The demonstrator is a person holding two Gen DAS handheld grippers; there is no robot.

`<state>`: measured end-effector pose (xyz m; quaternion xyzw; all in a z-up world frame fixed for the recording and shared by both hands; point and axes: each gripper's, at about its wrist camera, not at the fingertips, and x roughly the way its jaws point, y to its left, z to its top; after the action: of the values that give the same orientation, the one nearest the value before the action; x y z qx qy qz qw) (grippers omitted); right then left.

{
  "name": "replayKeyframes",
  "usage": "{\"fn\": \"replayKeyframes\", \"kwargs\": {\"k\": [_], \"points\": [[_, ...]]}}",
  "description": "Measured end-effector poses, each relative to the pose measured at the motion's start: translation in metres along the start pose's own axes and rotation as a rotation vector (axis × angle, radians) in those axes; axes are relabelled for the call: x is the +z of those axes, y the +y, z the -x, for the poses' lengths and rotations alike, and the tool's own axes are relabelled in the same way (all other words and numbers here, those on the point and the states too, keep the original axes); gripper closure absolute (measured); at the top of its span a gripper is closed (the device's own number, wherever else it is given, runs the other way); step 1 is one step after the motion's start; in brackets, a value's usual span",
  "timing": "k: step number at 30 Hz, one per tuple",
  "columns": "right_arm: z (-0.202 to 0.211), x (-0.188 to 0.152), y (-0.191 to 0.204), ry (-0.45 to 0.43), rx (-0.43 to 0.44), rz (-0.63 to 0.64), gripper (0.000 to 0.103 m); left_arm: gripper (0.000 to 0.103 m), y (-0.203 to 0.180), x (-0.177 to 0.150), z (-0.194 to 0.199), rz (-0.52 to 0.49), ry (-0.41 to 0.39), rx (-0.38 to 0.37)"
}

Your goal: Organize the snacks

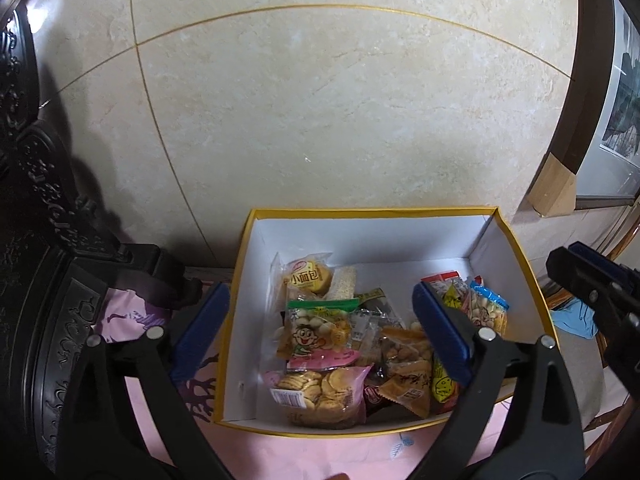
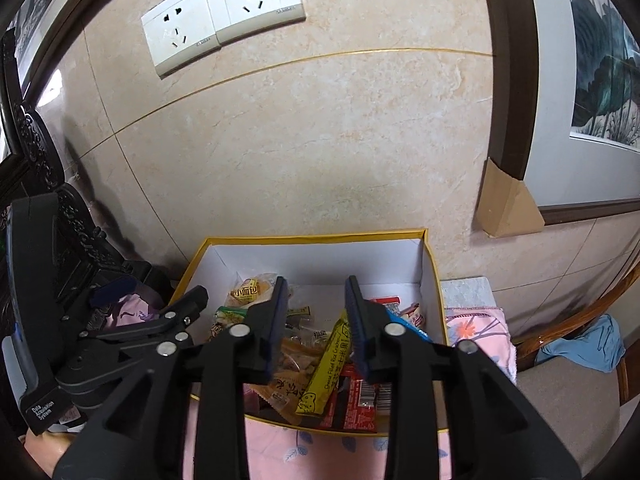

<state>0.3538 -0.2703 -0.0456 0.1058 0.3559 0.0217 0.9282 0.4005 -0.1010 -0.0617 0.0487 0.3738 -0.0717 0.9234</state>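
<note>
Right wrist view shows the right claw (image 2: 316,320), half apart and empty, directly above the yellow cracker stick (image 2: 326,368) in the box (image 2: 316,236), whose long axis runs away from it, while the left claw (image 1: 320,332) gapes wide and empty over the same box.

Open yellow-rimmed white cardboard box (image 1: 256,320) against the tiled wall, assorted wrapped snacks piled inside, pink biscuit bag (image 1: 320,394) nearest, yellow cracker stick (image 2: 326,368) propped upright.

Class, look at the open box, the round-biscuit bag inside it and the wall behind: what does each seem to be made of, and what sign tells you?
Box: likely cardboard, matte white inside, with yellow edges and creased corners.
Round-biscuit bag: thin, glossy, clear plastic film; the biscuits show through.
Wall: polished beige tile, stone-like veining, gold joint lines; possibly marble or ceramic.
</note>
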Motion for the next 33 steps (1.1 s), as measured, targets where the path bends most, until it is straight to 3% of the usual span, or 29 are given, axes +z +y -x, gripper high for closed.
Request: {"fn": "replayKeyframes", "kwargs": {"k": [1,9,12,17,33], "points": [[0.002,0.0,0.0,-0.004,-0.012,-0.005,0.046,0.005,0.001,0.0,0.002,0.002,0.001,0.002],[0.012,-0.002,0.001,-0.001,-0.057,-0.028,0.043,0.003,0.011,-0.001,0.018,0.012,0.001,0.022],[0.015,-0.005,0.004,0.014,-0.081,-0.036,0.033,0.002,0.016,-0.002,0.025,0.011,-0.006,0.024],[0.021,-0.007,0.009,0.031,-0.128,-0.032,0.005,0.002,0.021,-0.001,0.032,0.023,-0.004,0.011],[0.032,-0.008,-0.005,0.018,-0.145,-0.035,0.005,0.002,0.014,-0.007,0.033,0.017,0.001,0.041]]}}
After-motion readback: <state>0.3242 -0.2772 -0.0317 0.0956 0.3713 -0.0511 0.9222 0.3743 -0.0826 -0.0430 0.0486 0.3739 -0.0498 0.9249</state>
